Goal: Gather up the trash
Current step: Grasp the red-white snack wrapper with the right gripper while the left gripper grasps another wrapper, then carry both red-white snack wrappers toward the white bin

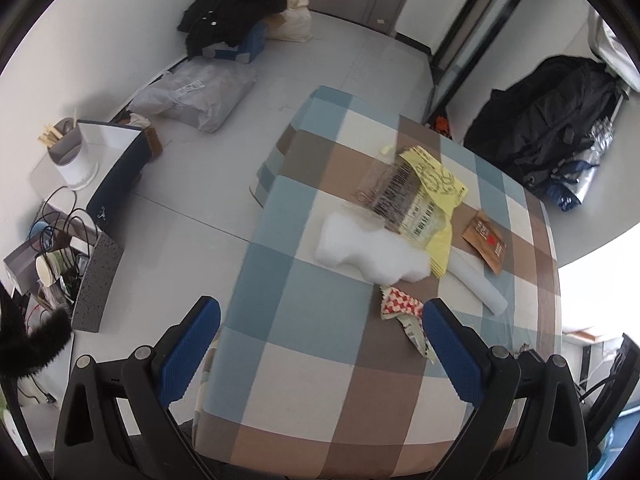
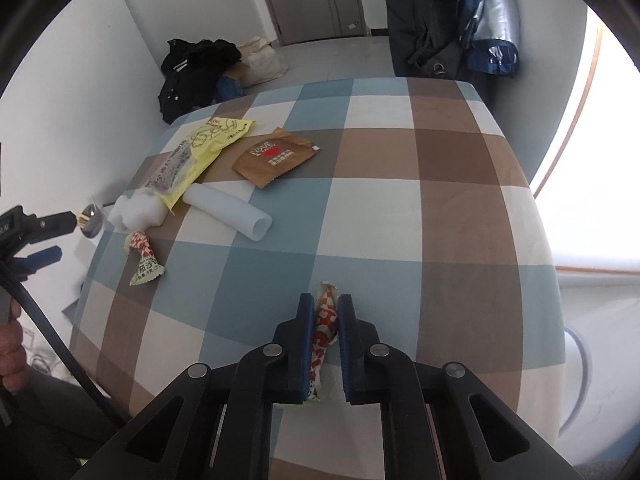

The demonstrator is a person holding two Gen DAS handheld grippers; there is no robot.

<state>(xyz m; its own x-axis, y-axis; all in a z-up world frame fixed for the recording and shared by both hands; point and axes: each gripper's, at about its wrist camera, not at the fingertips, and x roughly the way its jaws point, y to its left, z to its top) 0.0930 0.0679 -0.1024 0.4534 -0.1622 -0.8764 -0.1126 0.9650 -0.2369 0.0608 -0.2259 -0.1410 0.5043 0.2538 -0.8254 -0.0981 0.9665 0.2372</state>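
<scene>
One red-checked wrapper (image 2: 322, 332) is pinched between the closed pads of the right gripper (image 2: 325, 312), low over the checked table (image 2: 440, 216). Five pieces remain uncollected: second wrapper (image 2: 143, 258), foam (image 2: 138, 210), tube (image 2: 228, 210), yellow packet (image 2: 208, 146), brown sachet (image 2: 274, 158). Left gripper (image 1: 320, 344) hangs spread wide and empty above the wrapper; no bin visible.

foam tube (image 2: 228, 212) beside foam block (image 2: 138, 210)
</scene>
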